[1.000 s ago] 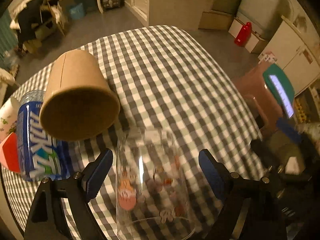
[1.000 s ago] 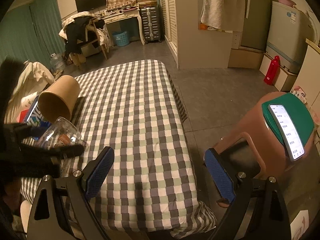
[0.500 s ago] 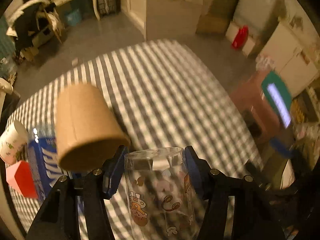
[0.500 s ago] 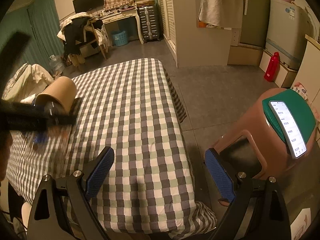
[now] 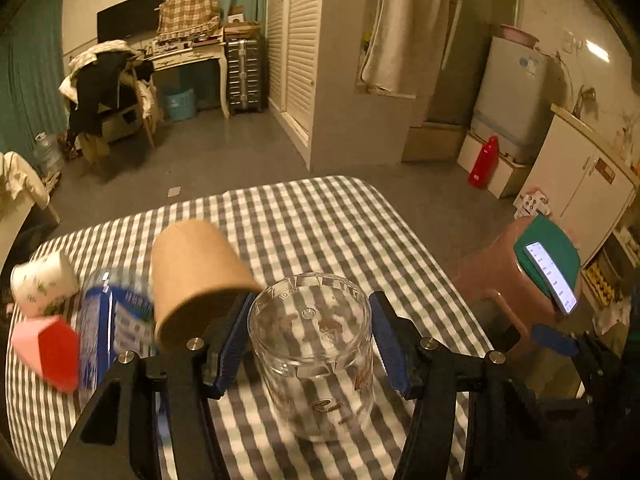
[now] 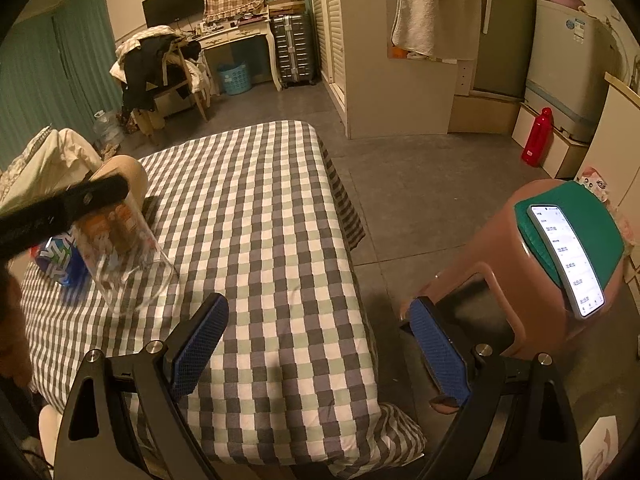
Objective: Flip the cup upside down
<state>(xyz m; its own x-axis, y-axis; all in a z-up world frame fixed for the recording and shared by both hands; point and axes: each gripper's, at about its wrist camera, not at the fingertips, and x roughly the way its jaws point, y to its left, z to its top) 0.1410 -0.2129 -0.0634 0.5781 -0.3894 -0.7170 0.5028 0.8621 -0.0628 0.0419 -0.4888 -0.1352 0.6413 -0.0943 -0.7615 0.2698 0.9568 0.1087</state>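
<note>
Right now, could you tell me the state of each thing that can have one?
glass cup: base up, tilted, held.
left gripper: shut on the cup.
right gripper: open, holding nothing.
paper cup: on its side.
phone: screen lit.

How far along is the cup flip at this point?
Mostly done: the glass cup sits base-up in the left gripper, its pads against both sides. In hand: its rim meets the checkered cloth, tilted in the right view. Left: settling and release. The right gripper is open.
</note>
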